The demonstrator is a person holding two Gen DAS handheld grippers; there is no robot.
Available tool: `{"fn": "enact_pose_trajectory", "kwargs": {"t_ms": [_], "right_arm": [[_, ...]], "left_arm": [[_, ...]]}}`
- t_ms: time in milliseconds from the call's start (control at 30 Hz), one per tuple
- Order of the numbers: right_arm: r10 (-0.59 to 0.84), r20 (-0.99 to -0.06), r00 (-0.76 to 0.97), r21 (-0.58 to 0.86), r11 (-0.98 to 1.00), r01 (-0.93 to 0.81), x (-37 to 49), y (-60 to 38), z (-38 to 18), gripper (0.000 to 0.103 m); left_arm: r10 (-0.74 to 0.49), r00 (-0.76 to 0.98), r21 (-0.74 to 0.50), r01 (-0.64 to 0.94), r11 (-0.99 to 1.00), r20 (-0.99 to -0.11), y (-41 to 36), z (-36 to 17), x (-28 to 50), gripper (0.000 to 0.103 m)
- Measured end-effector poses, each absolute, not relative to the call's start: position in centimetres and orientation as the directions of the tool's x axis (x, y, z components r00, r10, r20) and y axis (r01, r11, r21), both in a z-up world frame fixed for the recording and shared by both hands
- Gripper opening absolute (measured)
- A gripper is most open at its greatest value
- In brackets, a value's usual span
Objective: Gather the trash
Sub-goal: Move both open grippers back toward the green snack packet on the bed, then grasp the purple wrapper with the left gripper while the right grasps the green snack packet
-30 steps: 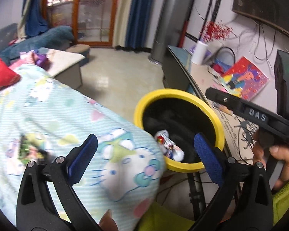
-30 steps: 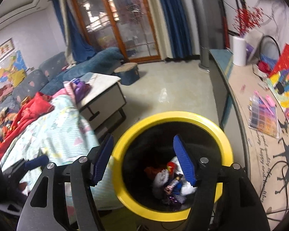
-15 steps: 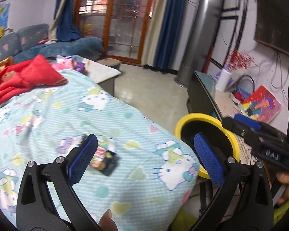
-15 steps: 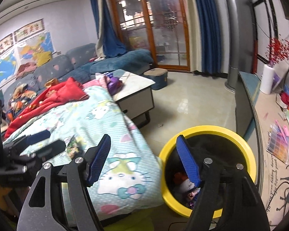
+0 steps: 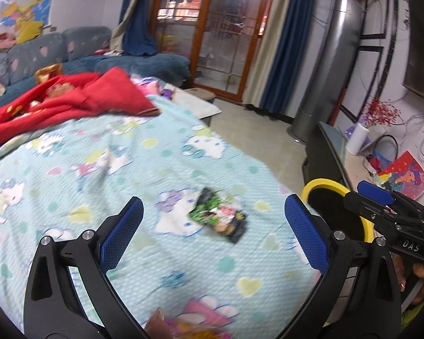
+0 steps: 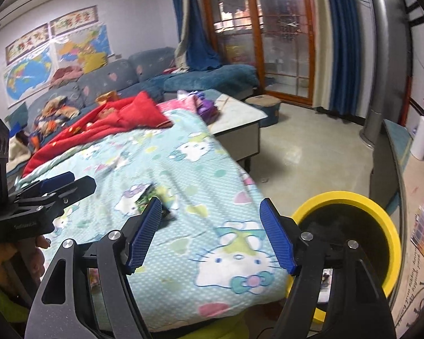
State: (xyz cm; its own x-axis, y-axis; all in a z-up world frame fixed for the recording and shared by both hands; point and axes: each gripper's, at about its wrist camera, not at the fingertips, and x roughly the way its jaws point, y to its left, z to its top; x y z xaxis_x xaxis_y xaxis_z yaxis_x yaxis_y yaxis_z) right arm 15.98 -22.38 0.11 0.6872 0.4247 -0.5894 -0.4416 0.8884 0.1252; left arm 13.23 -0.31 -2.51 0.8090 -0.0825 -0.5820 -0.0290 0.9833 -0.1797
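A crumpled green and black snack wrapper lies flat on the light blue cartoon-print blanket. My left gripper hangs open just above and in front of it, with nothing between its blue pads. In the right wrist view the wrapper peeks out beside the left pad of my right gripper, which is open and empty over the blanket's corner. The yellow-rimmed black bin stands on the floor at the right, off the blanket's edge.
A red quilt is bunched at the blanket's far end, with a blue sofa behind. A low white table and a dark TV stand flank the tiled floor. A person's hand holds the left gripper.
Both grippers swung left, away from the bin and over the blanket. The wrapper came into view and now sits between the left gripper's fingers. The right gripper's jaws widened a little.
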Motion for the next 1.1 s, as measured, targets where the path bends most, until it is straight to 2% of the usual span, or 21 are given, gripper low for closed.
{"fn": "enact_pose_trajectory", "kwargs": {"t_ms": [333, 500, 667, 800, 900, 1000, 1033, 1067, 1100], "right_arm": [[0.482, -0.664, 0.572, 0.132, 0.828, -0.545, 17.9, -16.9, -2.6, 0.069], [0.483, -0.696, 0.531, 0.120, 0.808, -0.577, 19.5, -14.4, -4.2, 0.064], [0.483, -0.728, 0.486, 0.139, 0.799, -0.585, 21.6, -12.8, -5.8, 0.058], [0.480, -0.753, 0.450, 0.152, 0.792, -0.591, 22.7, -11.6, -7.1, 0.054], [0.476, -0.766, 0.432, 0.152, 0.787, -0.598, 23.2, -11.0, -7.8, 0.046], [0.483, -0.774, 0.410, 0.170, 0.781, -0.601, 23.5, -10.6, -8.4, 0.034], [0.486, -0.772, 0.409, 0.172, 0.781, -0.601, 23.5, -10.4, -8.5, 0.028], [0.489, -0.771, 0.408, 0.173, 0.778, -0.604, 23.4, -10.3, -8.5, 0.026], [0.488, -0.770, 0.411, 0.168, 0.776, -0.608, 23.4, -10.3, -8.5, 0.023]], "left_arm": [[-0.048, 0.728, -0.181, -0.106, 0.978, -0.684, 3.5, -5.7, 11.1, 0.092], [-0.118, 0.657, -0.238, -0.095, 0.967, -0.745, 4.3, -7.8, 10.0, 0.091], [-0.195, 0.589, -0.297, -0.081, 0.951, -0.785, 4.3, -9.9, 9.1, 0.079], [-0.204, 0.582, -0.302, -0.075, 0.950, -0.787, 4.2, -10.4, 8.7, 0.075], [-0.210, 0.583, -0.303, -0.066, 0.951, -0.785, 4.0, -10.6, 8.6, 0.058], [-0.224, 0.580, -0.308, -0.048, 0.950, -0.783, 3.6, -10.5, 8.5, 0.034], [-0.235, 0.578, -0.313, -0.038, 0.949, -0.781, 3.4, -10.6, 8.5, 0.022], [-0.244, 0.574, -0.315, -0.026, 0.949, -0.782, 3.1, -10.6, 8.6, 0.015], [-0.253, 0.570, -0.316, -0.013, 0.949, -0.782, 2.9, -10.7, 8.6, 0.013]]}}
